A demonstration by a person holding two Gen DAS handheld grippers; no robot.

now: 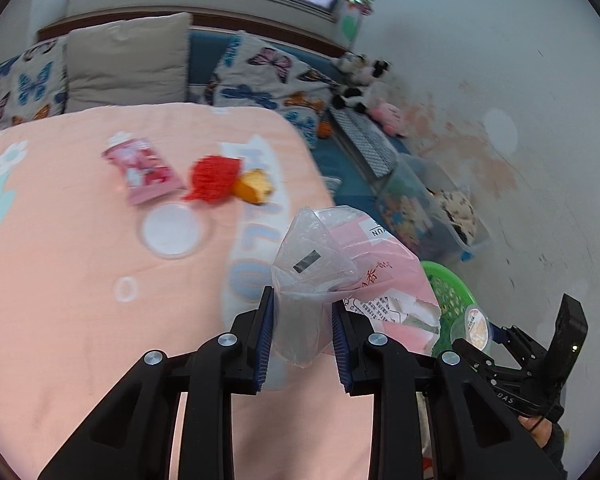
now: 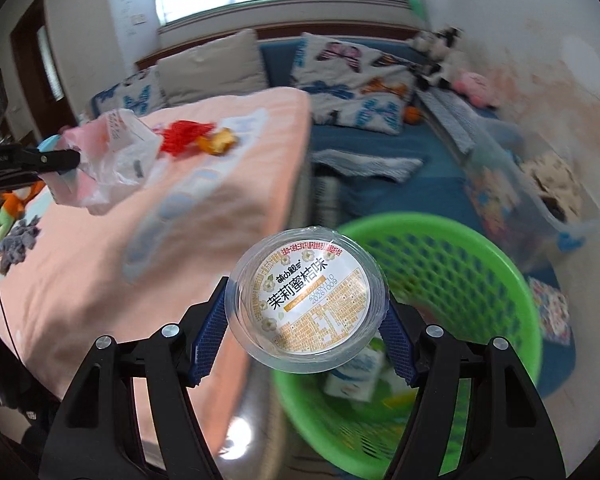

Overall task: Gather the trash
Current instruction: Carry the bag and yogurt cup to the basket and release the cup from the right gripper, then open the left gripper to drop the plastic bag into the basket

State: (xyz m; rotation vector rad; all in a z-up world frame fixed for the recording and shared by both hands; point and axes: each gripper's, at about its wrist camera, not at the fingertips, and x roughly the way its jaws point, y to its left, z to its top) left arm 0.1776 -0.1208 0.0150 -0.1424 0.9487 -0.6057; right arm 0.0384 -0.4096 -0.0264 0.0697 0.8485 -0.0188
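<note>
Left gripper point(image 1: 302, 336), blue ribbed pads pinching a crumpled clear plastic bag point(image 1: 312, 264) with a pink printed wrapper point(image 1: 384, 276) inside, held above the peach quilt point(image 1: 80, 320). Right gripper point(image 2: 306, 330) clamping a round transparent cup point(image 2: 306, 300) with a printed foil lid, poised beside the bed edge at the rim of the green lattice-walled basket point(image 2: 480, 264). On the quilt: a pink snack packet point(image 1: 144, 170), red mesh netting point(image 1: 212, 178), an orange peel scrap point(image 1: 254, 186) and a round clear lid point(image 1: 172, 230)
</note>
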